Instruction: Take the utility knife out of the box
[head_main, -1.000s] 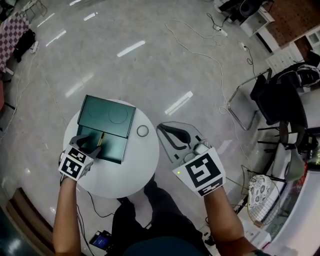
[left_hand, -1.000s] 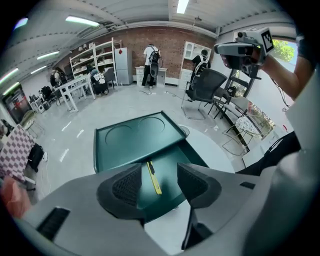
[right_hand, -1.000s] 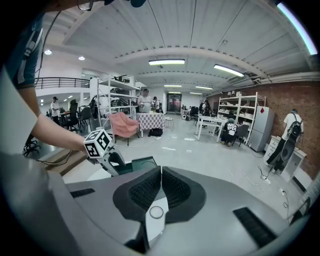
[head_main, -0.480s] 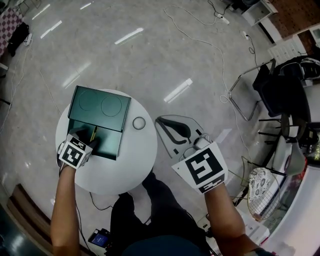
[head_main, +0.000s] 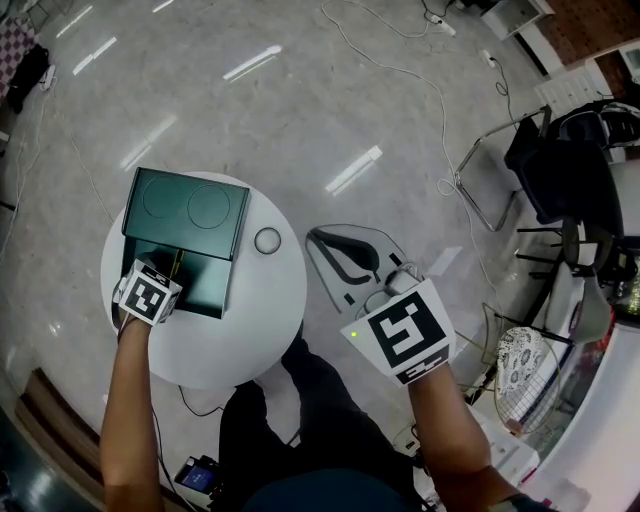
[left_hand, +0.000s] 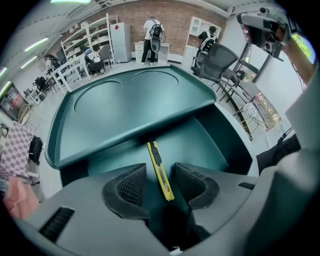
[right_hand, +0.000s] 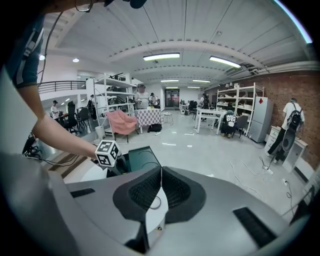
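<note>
A dark green box (head_main: 186, 207) lies open on the round white table (head_main: 260, 320), its lid folded back. On the box floor lies the yellow utility knife (left_hand: 160, 169), of which only a sliver (head_main: 177, 262) shows in the head view. My left gripper (left_hand: 161, 183) points steeply down into the box, under its marker cube (head_main: 148, 297). Its jaws have just been closing and straddle the knife's near end, the pads (left_hand: 131, 184) clear of it. My right gripper (head_main: 318, 240) hovers off the table's right edge, shut on nothing (right_hand: 160, 192).
A small round ring (head_main: 267, 240) lies on the table right of the box. Cables (head_main: 400, 70) trail over the grey floor. A chair with dark clothing (head_main: 560, 190) stands at the right, and the person's legs are below the table's near edge.
My left gripper has sunk into the box, down over the knife. The right gripper has dropped a little beside the table.
</note>
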